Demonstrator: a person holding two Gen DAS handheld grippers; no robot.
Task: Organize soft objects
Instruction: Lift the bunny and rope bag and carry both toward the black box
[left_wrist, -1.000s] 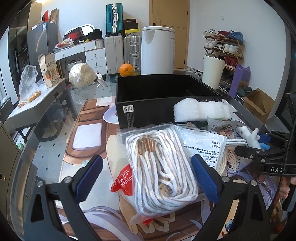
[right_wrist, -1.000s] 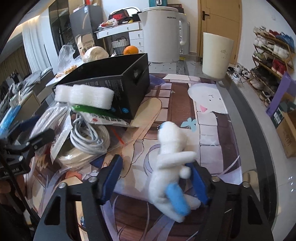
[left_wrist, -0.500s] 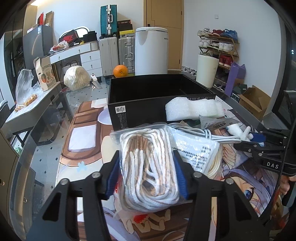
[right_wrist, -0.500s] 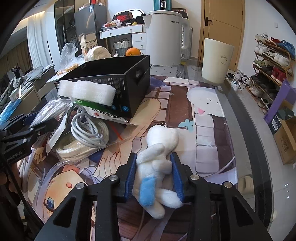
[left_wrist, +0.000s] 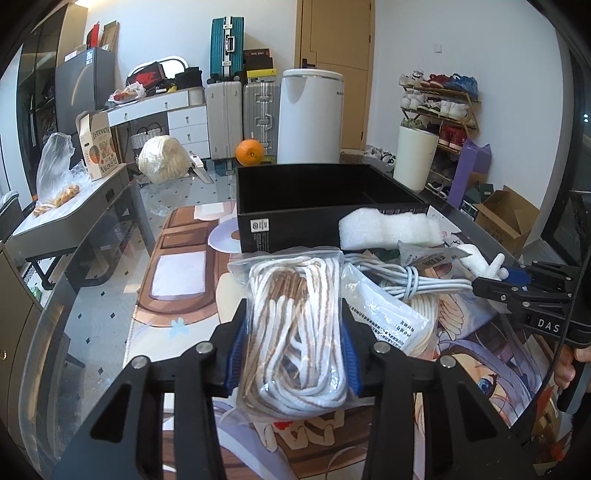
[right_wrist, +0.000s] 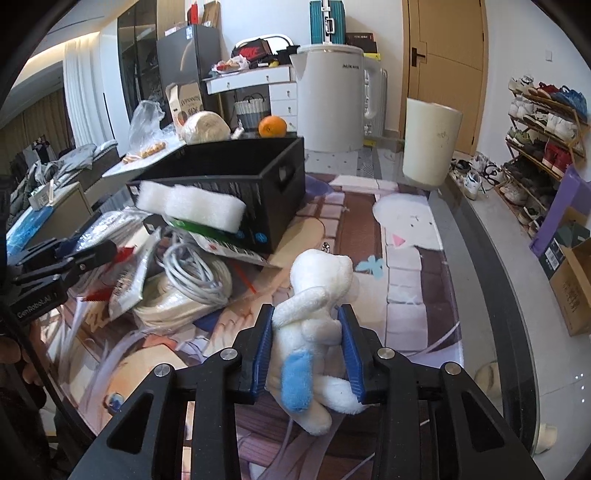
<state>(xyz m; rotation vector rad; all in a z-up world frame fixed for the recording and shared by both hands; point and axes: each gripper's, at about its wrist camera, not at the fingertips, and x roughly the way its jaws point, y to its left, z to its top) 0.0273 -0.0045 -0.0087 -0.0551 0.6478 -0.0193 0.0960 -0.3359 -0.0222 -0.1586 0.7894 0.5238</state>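
My left gripper (left_wrist: 291, 350) is shut on a clear bag of white and brown rope (left_wrist: 295, 332), held just above the printed mat. My right gripper (right_wrist: 306, 350) is shut on a white plush toy with a blue patch (right_wrist: 314, 332), lifted a little off the mat; the toy also shows at the right of the left wrist view (left_wrist: 480, 262). A black open box (left_wrist: 317, 206) stands beyond, also in the right wrist view (right_wrist: 229, 184). A white foam block (left_wrist: 388, 229) leans on its front, above a coiled grey cable (right_wrist: 195, 273) and a bagged cream cord (right_wrist: 173, 310).
An orange (left_wrist: 250, 152), a white bin (left_wrist: 310, 114) and a cream round bin (right_wrist: 430, 144) stand behind the box. A shoe rack (right_wrist: 543, 122) is at the right. The glass table edge (right_wrist: 491, 295) runs along the right side.
Both grippers have closed: the left on the rope bag, the right on the plush toy. Both have lifted slightly, and the box looks nearer.
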